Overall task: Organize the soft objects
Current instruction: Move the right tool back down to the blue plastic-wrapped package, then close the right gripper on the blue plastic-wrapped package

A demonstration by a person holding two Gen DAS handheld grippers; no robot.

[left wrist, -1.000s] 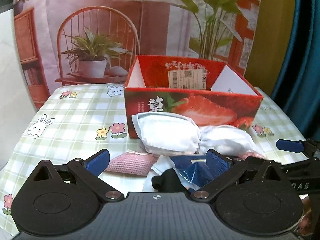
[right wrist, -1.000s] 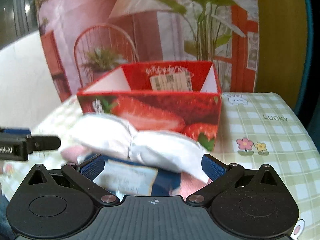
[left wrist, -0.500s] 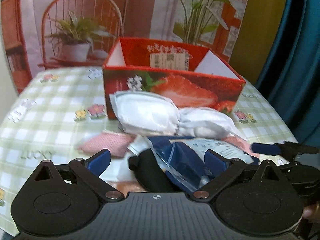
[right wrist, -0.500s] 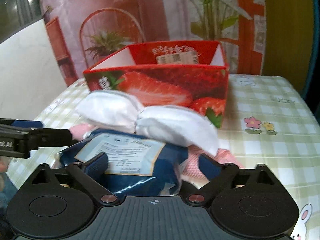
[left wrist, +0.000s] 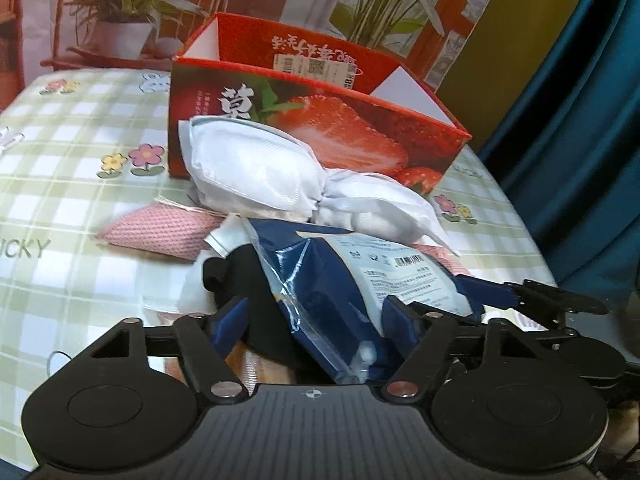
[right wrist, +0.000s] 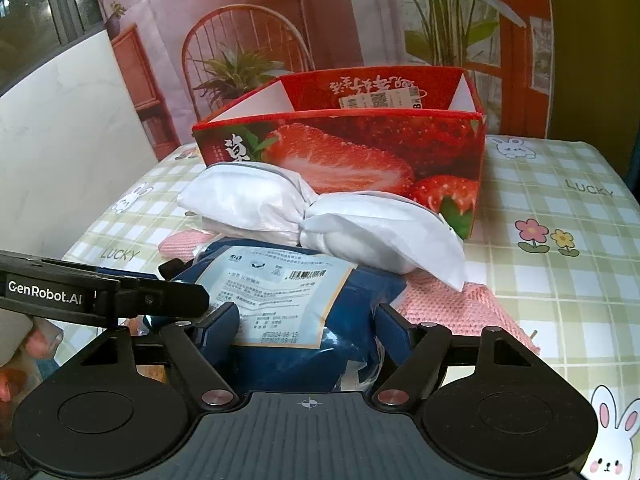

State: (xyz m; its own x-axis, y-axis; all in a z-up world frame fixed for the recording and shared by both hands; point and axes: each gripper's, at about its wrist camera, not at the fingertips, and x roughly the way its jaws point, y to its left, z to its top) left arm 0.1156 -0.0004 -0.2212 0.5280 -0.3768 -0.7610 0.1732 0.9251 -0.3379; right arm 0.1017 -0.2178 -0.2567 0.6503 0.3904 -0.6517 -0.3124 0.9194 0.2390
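Checked cloth (left wrist: 60, 208) underfoot, flowers and rabbits all over it, printed backdrop (right wrist: 240, 40) of chair and potted plants behind. Starting at the left: pink pad (left wrist: 160, 232) flat on the cloth, half under the heap. Next along, left gripper (left wrist: 315, 308), just been narrowing its jaws, black item (left wrist: 240, 280) and the packet (left wrist: 360, 280) edge between them. Pressed or merely flanking? Can't tell from here. Centre of the heap: blue packet, label up, resting on the pink and black pieces, white bundle (left wrist: 260, 168) lying across its far end. Over to the right gripper (right wrist: 306, 316): jaws also just been closing, pads now looking snug against both sides of the packet. Grasped, by the look of it.

Reads as the pick-up step, one soft piece taken by two tools at once. Box (left wrist: 320, 120) just behind the heap, open-topped, strawberry print, nothing visible inside from this low angle. Probably calls next for a joint lift, sliding the packet clear from under the bundle, then up over the near wall. Risk of dragging the bundle along.

Far right: teal curtain (left wrist: 580, 120) beside the cloth's edge.
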